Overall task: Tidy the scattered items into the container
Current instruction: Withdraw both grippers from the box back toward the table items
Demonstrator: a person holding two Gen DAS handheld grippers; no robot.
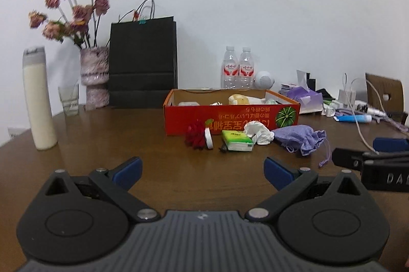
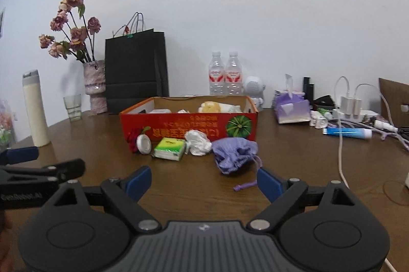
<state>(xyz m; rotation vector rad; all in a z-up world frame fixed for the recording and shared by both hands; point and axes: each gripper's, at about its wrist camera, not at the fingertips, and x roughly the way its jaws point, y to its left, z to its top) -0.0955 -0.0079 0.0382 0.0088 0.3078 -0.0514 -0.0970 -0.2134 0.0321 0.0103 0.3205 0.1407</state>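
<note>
Both empty grippers, left gripper (image 1: pixel 203 171) and right gripper (image 2: pixel 204 181), hang wide-fingered short of the red cardboard box (image 2: pixel 189 127), lined up for the purple drawstring cloth pouch (image 2: pixel 234 153) lying in front of it.

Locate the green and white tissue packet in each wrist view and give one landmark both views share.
Left wrist: the green and white tissue packet lies just right of centre, before the red cardboard box, left of the crumpled white bag.
Right wrist: the packet lies left of centre, before the box.
Shared landmark: the black paper bag behind the box.
</note>
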